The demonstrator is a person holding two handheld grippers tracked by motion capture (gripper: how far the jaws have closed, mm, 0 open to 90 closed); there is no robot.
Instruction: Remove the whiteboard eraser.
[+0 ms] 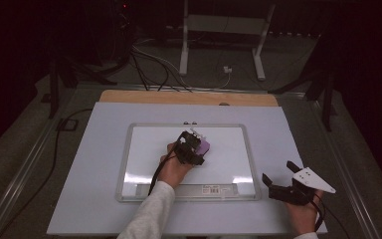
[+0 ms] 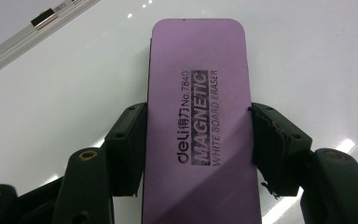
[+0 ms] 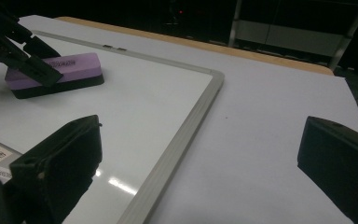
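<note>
Left gripper (image 1: 194,144): over the middle of the whiteboard, carried by the person's left hand (image 1: 173,169), whose pale sleeve comes up from the near edge of the table. Its jaws are clamped on the long sides of the eraser, one pad on each flank.

Eraser (image 2: 198,126): a purple magnetic whiteboard eraser with a black underside, caught between the left gripper's jaws and running straight out ahead of them. In the right gripper view its black base lies flat on the board surface.

Whiteboard (image 1: 229,149): a white board with a silver frame, directly beneath the left gripper and the eraser; its pen tray runs along the near edge, behind that gripper's wrist. Its right frame lies between the two grippers.

Table (image 1: 278,124): white top under the board, spreading out on all sides of both grippers.

Right gripper (image 1: 281,186): well to the right of the left one, off the board, above the bare table by the board's near right corner. Its jaws stand wide apart with nothing between them.
</note>
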